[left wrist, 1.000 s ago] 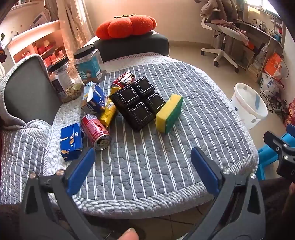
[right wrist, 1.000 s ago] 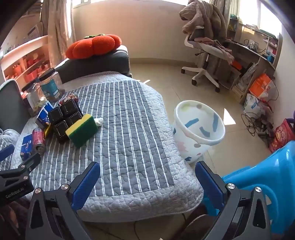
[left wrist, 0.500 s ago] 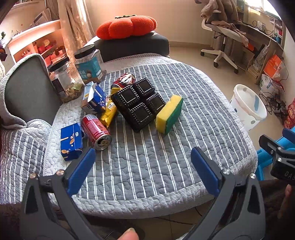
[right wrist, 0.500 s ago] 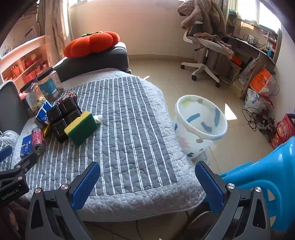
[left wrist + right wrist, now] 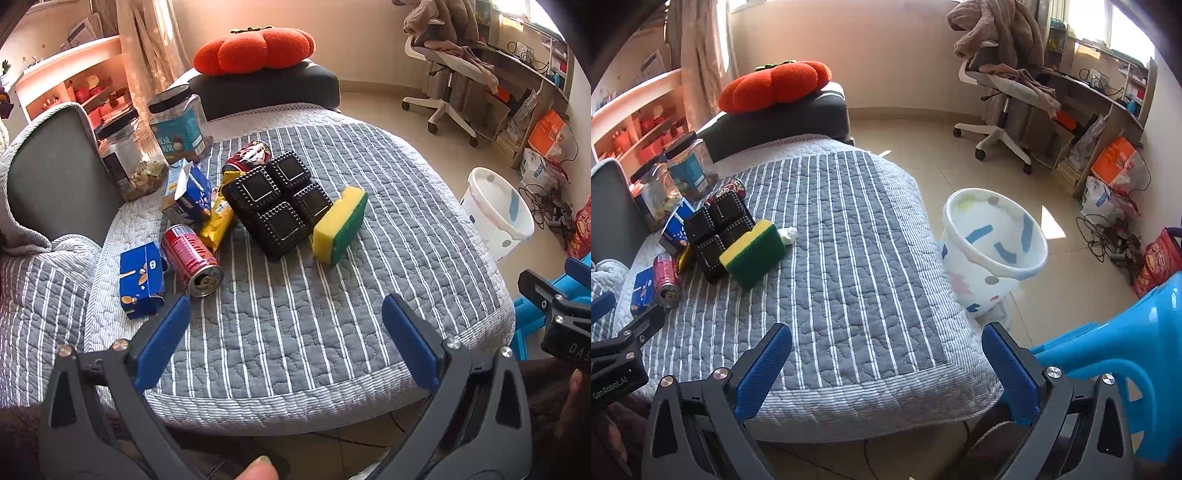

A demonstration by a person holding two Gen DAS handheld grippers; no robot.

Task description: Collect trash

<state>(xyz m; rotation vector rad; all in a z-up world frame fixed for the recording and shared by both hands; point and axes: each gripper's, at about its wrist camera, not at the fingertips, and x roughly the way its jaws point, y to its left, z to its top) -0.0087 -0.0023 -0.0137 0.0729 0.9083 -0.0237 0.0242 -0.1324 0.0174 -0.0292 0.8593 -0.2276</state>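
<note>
Left tongs (image 5: 286,325): spread wide, empty, low over the near edge of the quilt (image 5: 295,332).
Right tongs (image 5: 886,354): spread wide, empty.
Trash: can (image 5: 192,260), blue box (image 5: 142,280), yellow wrapper (image 5: 218,225) grouped left of black tray (image 5: 279,208); sponge (image 5: 340,225) touches tray.
Bin (image 5: 993,247): on floor, right of quilt.

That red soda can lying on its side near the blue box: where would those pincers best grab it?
Probably across the middle of the red can, coming down from above with the left gripper. It lies on its side, open end facing the camera, so the round flanks suit the fingers. The blue box sits close on one side, so that finger has little room.
</note>
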